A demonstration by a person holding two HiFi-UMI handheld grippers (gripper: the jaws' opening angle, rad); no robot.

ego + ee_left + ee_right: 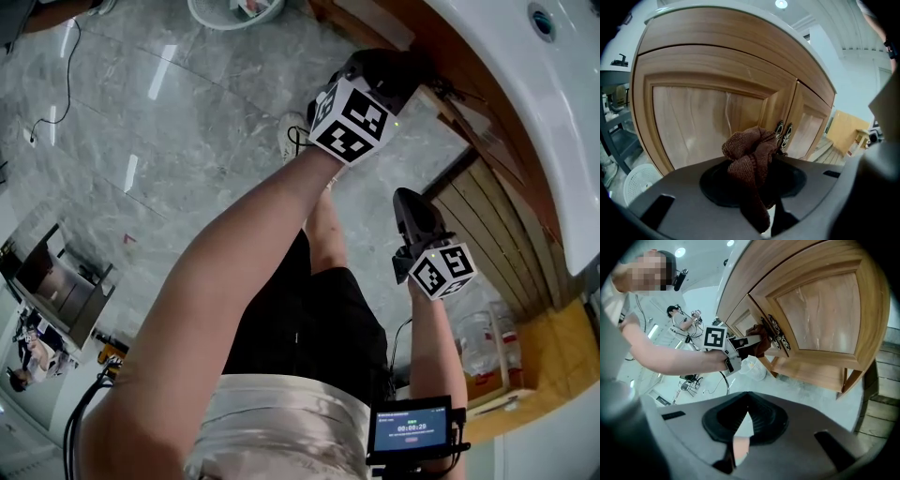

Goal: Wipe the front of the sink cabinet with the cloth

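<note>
Right now the cloth (752, 157), a brown knitted rag, is sitting bunched in a loose knot at the tip of the left gripper (761, 204). Its jaws are pinching tight on the rag's lower fold, so the rest is puffing out ahead of them. The right gripper view is showing that bundle up at the face of the sink cabinet (708, 56), just beside the pair of dark ornate handles (783, 135) where the two panelled doors (693, 131) are meeting. Whether the fabric is actually pressing on the wood is not something I can tell.

The cabinet is showing warm grained wood, with a curved band running above the doors, and the white sink (534, 112) is overhanging it.

The right gripper (747, 414) is hanging lower and further back, well apart from the cloth and facing the right-hand door. Its jaws are lying together with only a thin sliver of light between them, and nothing is sitting in that sliver.

The person's left arm (234, 272) is stretching far forward, bare.

A white slotted basket (635, 185) is standing on the grey marbled floor (159, 131) near one end of the cabinet. A slatted wooden platform (492, 239) is lying on the floor at the other end, near the right gripper.
</note>
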